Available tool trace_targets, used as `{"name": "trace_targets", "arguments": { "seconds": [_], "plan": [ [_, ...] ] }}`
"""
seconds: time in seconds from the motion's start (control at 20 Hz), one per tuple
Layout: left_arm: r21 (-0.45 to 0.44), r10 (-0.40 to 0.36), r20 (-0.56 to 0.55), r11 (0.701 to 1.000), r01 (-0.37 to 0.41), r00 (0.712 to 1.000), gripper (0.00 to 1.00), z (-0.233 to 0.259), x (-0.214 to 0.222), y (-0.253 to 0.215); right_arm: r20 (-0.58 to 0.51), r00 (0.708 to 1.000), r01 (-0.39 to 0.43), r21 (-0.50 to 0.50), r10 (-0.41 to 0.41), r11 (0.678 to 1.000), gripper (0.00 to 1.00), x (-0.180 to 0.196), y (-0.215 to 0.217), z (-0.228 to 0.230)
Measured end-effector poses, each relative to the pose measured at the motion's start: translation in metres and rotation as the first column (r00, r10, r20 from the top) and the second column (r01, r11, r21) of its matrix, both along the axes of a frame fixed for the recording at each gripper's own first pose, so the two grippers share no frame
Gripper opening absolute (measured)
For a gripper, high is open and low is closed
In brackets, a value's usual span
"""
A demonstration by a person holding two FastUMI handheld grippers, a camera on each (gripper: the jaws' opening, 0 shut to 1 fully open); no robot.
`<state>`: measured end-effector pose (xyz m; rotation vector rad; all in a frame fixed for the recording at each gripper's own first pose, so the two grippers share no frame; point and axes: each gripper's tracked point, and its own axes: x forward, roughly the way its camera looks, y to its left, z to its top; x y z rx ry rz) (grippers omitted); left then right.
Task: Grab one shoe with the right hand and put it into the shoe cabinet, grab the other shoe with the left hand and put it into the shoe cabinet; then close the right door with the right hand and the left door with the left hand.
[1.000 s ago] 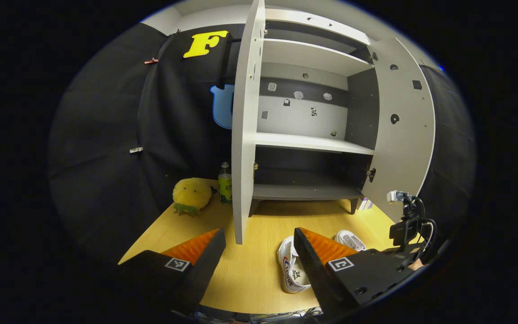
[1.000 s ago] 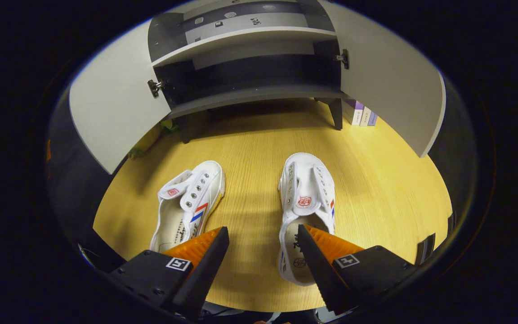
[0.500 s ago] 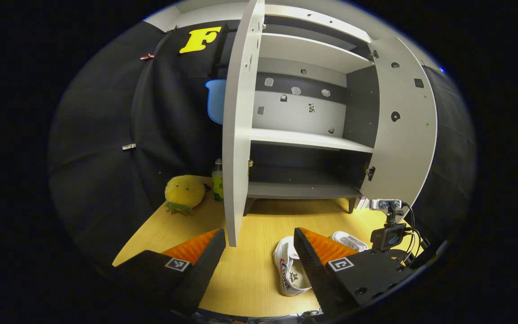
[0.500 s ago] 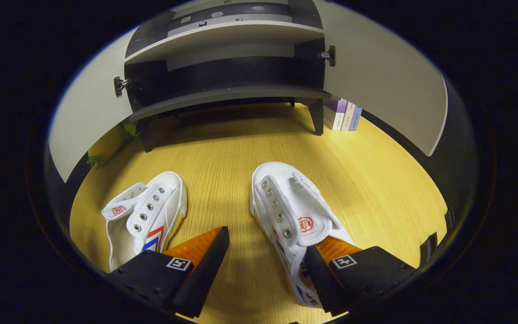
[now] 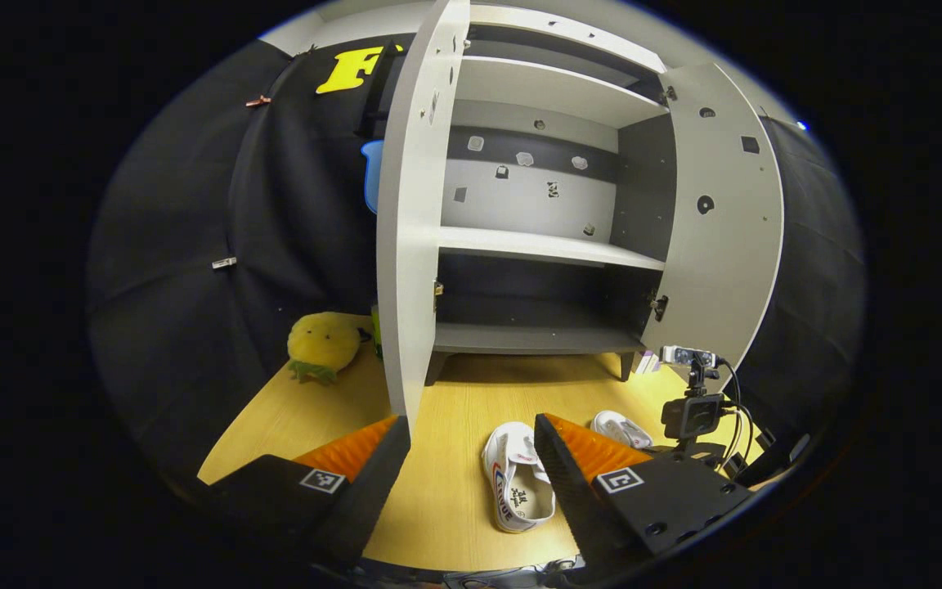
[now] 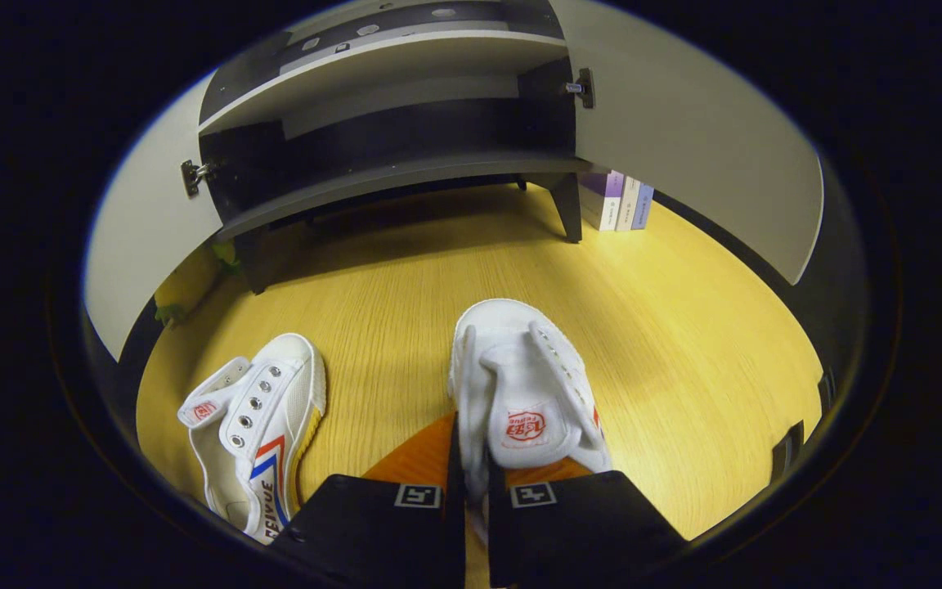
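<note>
While left tongs (image 5: 471, 458) hover agape, right tongs (image 6: 471, 483) pinch one shoe (image 6: 520, 393).

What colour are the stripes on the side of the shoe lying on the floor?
Red and blue, on the white shoe, clearest in the right gripper view.

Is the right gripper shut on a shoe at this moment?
Yes. The right gripper has its fingers nearly together, pinching the heel edge of the right-hand white shoe; the other shoe lies untouched beside it.
</note>
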<state>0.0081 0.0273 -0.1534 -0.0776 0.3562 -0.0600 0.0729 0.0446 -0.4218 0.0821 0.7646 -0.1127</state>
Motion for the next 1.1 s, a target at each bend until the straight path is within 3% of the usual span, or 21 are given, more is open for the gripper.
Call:
{"name": "trace_targets", "arguments": {
  "seconds": [0.1,0.55,0.8,1.1],
  "plan": [
    [0.0,0.004,-0.007,1.0,-0.004,1.0,0.95,-0.002,-0.007,0.0,-0.004,1.0,0.0,0.019,0.0,1.0,0.06,0.002,0.003,-0.003],
    [0.007,0.027,-0.021,1.0,-0.027,0.999,0.95,-0.008,-0.031,0.003,0.062,0.992,-0.111,-0.054,0.114,0.992,0.06,-0.006,0.014,0.034],
    [0.006,0.015,0.007,1.0,-0.015,1.0,0.95,0.005,-0.037,-0.001,0.139,0.967,-0.191,-0.15,0.212,0.97,0.06,0.003,0.02,0.09],
    [0.014,-0.008,0.052,1.0,0.008,0.999,0.95,0.018,-0.037,0.0,0.255,0.933,-0.206,-0.194,0.252,0.959,0.06,0.03,0.029,0.181]
  ]
}}
